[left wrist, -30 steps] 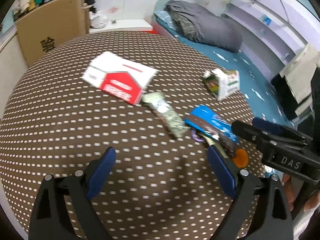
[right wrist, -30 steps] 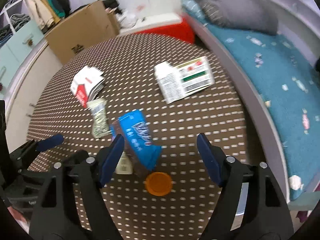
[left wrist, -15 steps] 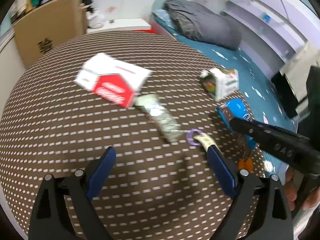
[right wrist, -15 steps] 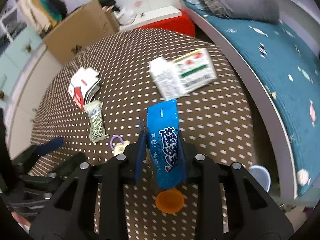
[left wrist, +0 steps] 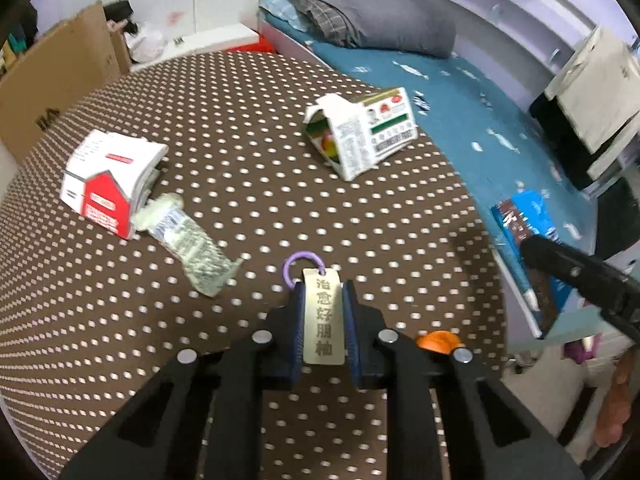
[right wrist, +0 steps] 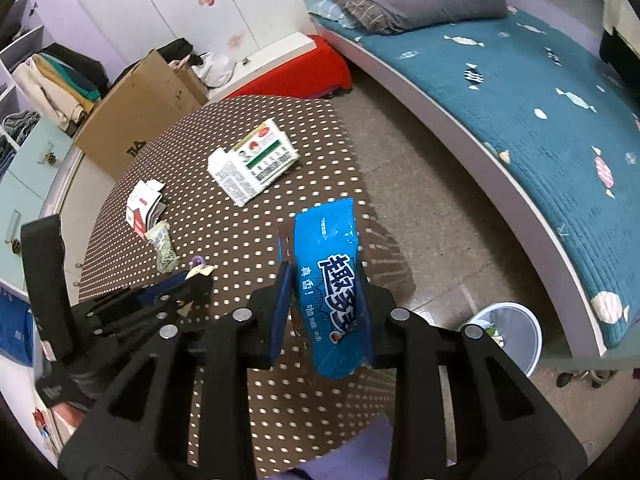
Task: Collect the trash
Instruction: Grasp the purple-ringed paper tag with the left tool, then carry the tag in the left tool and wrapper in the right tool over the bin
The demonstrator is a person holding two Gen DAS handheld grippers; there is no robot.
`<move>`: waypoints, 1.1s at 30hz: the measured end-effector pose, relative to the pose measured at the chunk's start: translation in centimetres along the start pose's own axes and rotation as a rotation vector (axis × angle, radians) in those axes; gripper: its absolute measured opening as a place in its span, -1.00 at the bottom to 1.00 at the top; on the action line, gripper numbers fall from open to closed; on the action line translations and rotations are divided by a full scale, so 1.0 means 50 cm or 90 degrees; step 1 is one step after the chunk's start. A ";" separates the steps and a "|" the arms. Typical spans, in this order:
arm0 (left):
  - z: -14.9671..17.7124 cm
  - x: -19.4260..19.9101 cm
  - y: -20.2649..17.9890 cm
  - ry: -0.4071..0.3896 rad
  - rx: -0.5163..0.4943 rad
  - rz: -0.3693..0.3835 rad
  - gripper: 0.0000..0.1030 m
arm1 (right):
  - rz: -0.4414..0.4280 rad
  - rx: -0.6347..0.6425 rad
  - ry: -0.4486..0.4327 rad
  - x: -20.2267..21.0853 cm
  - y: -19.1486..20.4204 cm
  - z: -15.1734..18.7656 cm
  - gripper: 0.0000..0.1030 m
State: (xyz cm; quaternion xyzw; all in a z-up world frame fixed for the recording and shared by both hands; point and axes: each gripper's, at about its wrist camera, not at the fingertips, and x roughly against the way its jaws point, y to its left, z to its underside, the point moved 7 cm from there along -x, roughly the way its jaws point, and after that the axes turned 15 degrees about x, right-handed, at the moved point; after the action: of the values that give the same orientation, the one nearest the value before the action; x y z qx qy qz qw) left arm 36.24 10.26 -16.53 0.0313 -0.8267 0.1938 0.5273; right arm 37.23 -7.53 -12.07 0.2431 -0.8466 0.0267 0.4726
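Since a second ago, a blue snack wrapper (right wrist: pixel 328 288) has been lifted off the tabletop (right wrist: pixel 240 240) and is pinched lengthwise between the right gripper (right wrist: pixel 322 304) fingers, the bin (right wrist: pixel 516 336) lying lower right, while a tag (left wrist: pixel 323 320) is being closed on by the left gripper (left wrist: pixel 322 324) fingers.

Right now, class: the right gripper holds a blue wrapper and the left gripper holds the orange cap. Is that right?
Not quite. The left gripper is closing on a metal tag, not the orange cap, as the left wrist view shows. The right gripper does hold the blue wrapper.
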 end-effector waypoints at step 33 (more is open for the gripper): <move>0.189 0.049 -0.389 -0.031 -0.239 0.091 -0.66 | 0.102 -0.160 -0.089 0.208 -0.235 0.201 -0.43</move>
State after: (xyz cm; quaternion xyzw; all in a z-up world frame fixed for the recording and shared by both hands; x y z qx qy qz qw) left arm 32.02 -10.65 -12.23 -0.1213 -0.8609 0.0723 0.4888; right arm 29.92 -24.65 -11.31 0.1151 -0.8909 -0.0586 0.4354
